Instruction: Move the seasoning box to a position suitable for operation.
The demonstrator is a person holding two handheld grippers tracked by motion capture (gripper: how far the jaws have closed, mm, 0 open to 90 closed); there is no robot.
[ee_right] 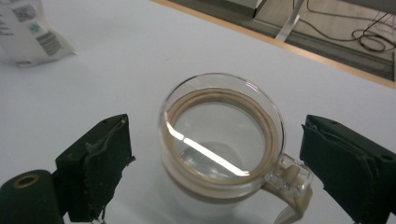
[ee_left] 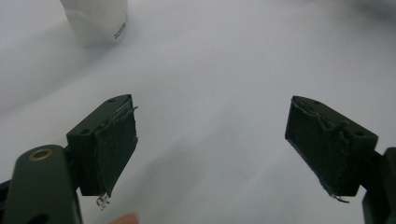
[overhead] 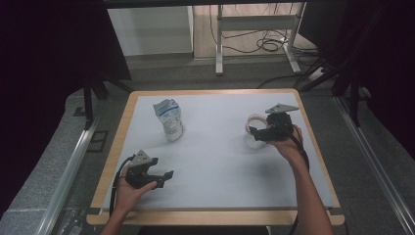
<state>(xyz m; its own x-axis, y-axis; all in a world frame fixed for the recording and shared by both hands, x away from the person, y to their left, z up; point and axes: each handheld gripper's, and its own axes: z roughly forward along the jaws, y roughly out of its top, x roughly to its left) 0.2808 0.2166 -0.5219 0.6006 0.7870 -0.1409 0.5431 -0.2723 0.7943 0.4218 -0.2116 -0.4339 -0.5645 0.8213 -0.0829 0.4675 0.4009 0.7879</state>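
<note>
A clear glass mug (overhead: 254,121) with a tan inner band stands at the right of the white table (overhead: 220,161). My right gripper (overhead: 256,133) hovers over it, open. In the right gripper view the mug (ee_right: 196,91) sits between the two pads of that gripper (ee_right: 217,140), its handle (ee_right: 292,184) turned toward the right pad, and I see no contact. A white and blue pouch (overhead: 169,119) stands upright at the back left. My left gripper (overhead: 165,179) rests low near the front left, open with bare table between its pads (ee_left: 212,126).
The pouch's base (ee_left: 95,21) appears at the top left of the left gripper view, and the pouch (ee_right: 28,32) also sits far left in the right gripper view. The table's wooden edge (overhead: 215,217) runs around it. Desk legs and cables (overhead: 264,44) lie on the floor beyond.
</note>
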